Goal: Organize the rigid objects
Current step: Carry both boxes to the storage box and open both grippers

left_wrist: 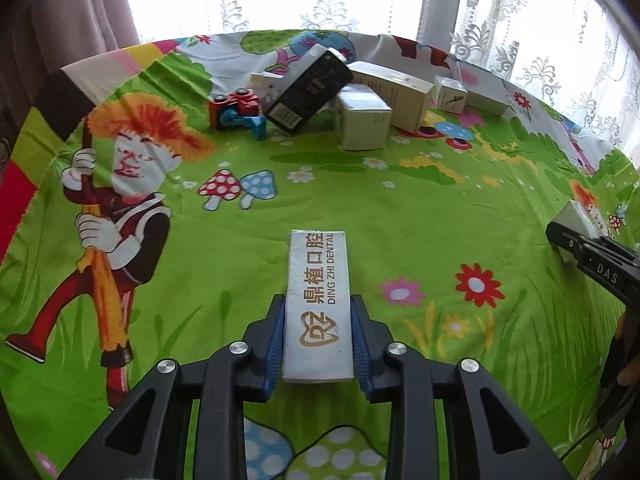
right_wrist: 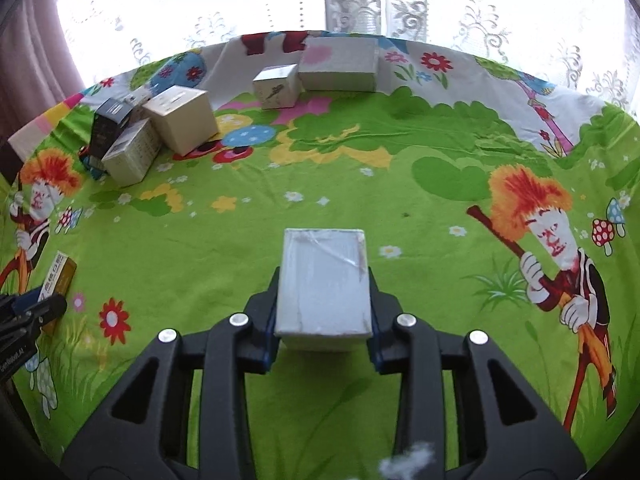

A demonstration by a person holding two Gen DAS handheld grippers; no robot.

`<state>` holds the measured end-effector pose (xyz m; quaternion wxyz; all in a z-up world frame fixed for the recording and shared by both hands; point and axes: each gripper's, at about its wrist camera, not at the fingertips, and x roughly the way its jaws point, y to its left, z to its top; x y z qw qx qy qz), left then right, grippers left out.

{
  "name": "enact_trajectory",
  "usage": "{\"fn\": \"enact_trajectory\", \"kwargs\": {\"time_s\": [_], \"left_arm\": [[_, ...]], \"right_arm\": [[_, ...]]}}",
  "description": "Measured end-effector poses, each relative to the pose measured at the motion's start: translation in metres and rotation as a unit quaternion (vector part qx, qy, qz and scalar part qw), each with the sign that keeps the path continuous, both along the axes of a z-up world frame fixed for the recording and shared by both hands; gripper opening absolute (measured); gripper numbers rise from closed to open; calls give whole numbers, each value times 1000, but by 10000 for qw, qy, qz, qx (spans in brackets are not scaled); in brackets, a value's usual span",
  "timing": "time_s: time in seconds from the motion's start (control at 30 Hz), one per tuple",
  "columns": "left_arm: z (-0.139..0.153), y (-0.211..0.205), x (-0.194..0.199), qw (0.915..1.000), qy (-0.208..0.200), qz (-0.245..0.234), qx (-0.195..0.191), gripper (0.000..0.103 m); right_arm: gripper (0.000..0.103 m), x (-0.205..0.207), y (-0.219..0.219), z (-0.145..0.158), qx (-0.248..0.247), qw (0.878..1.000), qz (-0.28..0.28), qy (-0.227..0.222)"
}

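Note:
My left gripper (left_wrist: 318, 304) is shut on a long white box printed "DING ZHI DENTAL" (left_wrist: 318, 292), held above the green cloth. My right gripper (right_wrist: 324, 276) is shut on a plain white box (right_wrist: 324, 280) with torn plastic wrap. Each gripper shows at the other view's edge: the right gripper (left_wrist: 576, 236) at far right, the left gripper (right_wrist: 52, 300) at far left. A pile of boxes lies at the far side: a black box (left_wrist: 308, 90), a white box (left_wrist: 364, 116), a cream box (left_wrist: 390, 88), a small white box (left_wrist: 450, 94) and a flat grey box (right_wrist: 340, 64).
A red and blue toy truck (left_wrist: 236, 110) lies on its side left of the pile. The cartoon-print cloth (left_wrist: 360, 200) covers the table. Lace curtains (right_wrist: 440, 8) and a bright window stand behind the far edge.

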<state>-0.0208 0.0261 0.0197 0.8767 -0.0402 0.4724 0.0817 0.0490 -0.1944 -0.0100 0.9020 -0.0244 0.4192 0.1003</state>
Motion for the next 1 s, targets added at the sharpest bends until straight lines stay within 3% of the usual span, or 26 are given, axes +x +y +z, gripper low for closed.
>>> {"fn": "enact_trajectory", "kwargs": {"time_s": [0.23, 0.47, 0.67, 0.8, 1.0], "left_arm": [[2, 56, -23, 9984, 38, 571, 41, 32], [6, 85, -63, 9973, 106, 725, -1, 32], [14, 67, -99, 9988, 269, 402, 51, 32], [17, 54, -123, 9990, 409, 140, -58, 32], [16, 37, -149, 9962, 771, -203, -362, 32]], "right_arm": [[39, -17, 84, 5, 79, 9975, 677, 161], [39, -62, 154, 15, -56, 9861, 1653, 147], [39, -111, 165, 19, -200, 9741, 2192, 526], [39, -141, 160, 24, -559, 9697, 2338, 448], [39, -176, 136, 22, -661, 9664, 2409, 613]]}}
